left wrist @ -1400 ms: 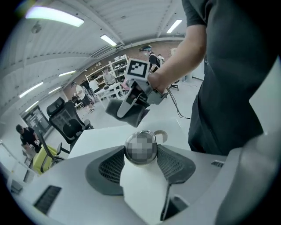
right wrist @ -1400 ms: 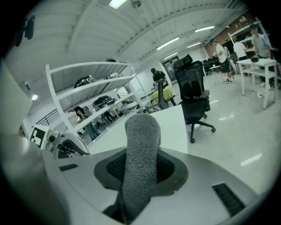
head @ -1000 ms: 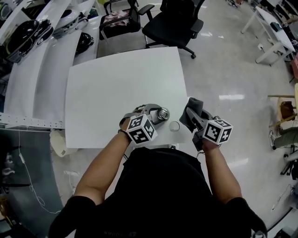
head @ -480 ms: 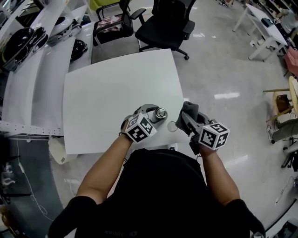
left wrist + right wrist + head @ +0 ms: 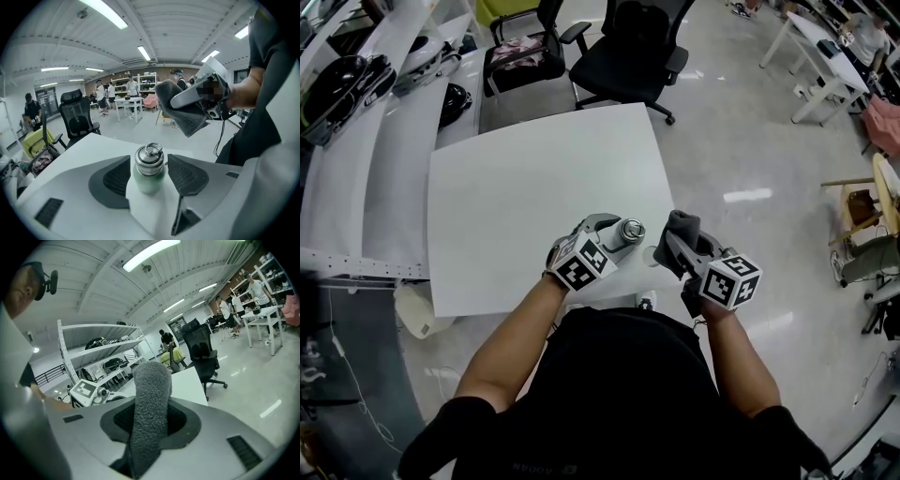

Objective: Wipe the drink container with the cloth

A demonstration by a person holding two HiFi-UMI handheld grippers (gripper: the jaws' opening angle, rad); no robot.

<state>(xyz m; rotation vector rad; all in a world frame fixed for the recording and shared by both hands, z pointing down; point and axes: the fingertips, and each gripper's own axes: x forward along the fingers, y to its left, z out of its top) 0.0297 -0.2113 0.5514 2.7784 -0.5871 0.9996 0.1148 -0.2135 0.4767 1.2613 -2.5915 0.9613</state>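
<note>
While my left gripper (image 5: 617, 234) is clamped on the drink container (image 5: 149, 169), its dark ribbed pads press against either side of the body

- Container: small bottle, pale green body with a smooth matte look, rounded shoulder. Cap is brushed steel, cylindrical, banded with grooves, and has a loose metal ring lying on top
- Place: it sits upright between my left jaws over the near right part of the white table (image 5: 534, 187), close to the front edge. Whether its base rests on the tabletop or hangs just above it, I cannot tell
- Right gripper (image 5: 675, 247): jaws closed on the cloth (image 5: 150, 401), which fills the gap between the pads and stands up from them as a thick folded roll with a rounded top
- Cloth: mid grey, nubby, looped pile like terry; soft edges, no pattern
- Relation: seen from the left gripper view, the cloth hangs from my right jaws above and beyond the bottle, apart from it. From the head view the two sit side by side, near each other, with bare tabletop showing between
- Table: flat, smooth, square-cornered, matte white
- Surroundings: black office chair (image 5: 642, 47) past the far edge, on a glossy pale floor
</note>
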